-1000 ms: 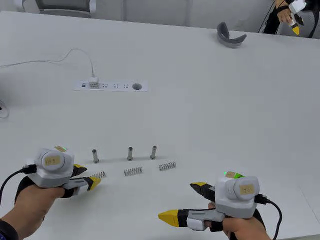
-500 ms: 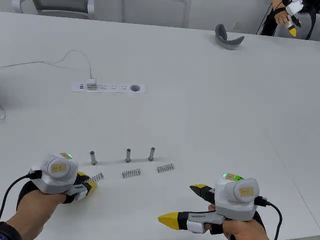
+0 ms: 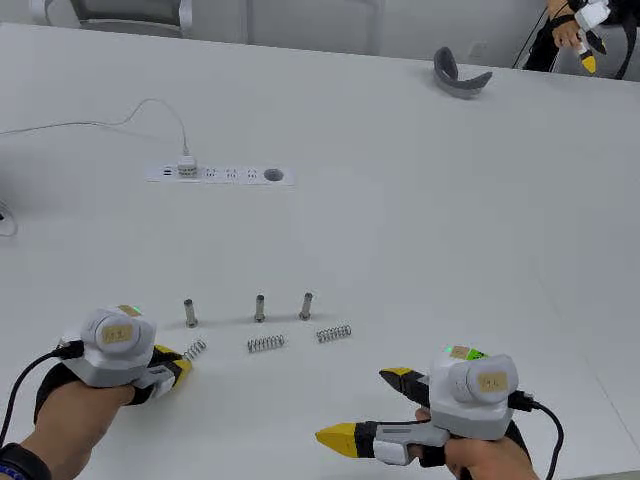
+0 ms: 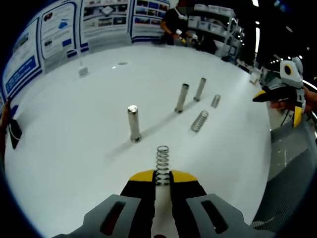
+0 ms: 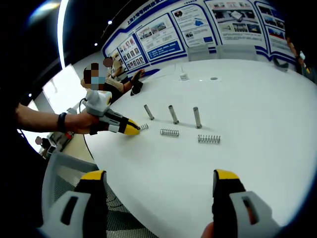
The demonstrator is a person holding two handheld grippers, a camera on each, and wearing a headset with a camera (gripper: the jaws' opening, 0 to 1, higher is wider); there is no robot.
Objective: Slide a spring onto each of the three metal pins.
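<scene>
Three short metal pins stand upright in a row on the white table: left pin (image 3: 190,312) (image 4: 132,123), middle pin (image 3: 260,307) and right pin (image 3: 306,305). In front of each lies a spring. My left gripper (image 3: 181,366) (image 4: 157,176) is shut on the near end of the left spring (image 3: 195,349) (image 4: 162,157), which rests on the table and points toward the left pin. The middle spring (image 3: 266,343) (image 5: 169,132) and right spring (image 3: 334,333) (image 5: 208,139) lie loose. My right gripper (image 3: 364,406) (image 5: 159,178) is wide open and holds nothing, to the right and nearer me than the springs.
A white power strip (image 3: 220,174) with a plug and cable lies farther back on the left. A grey curved band (image 3: 460,72) rests at the far right. Another person's hand with a gripper (image 3: 585,30) is at the top right corner.
My left gripper has slid down toward me and its jaws have come together on the end of the left spring. The right gripper has stayed where it was.
</scene>
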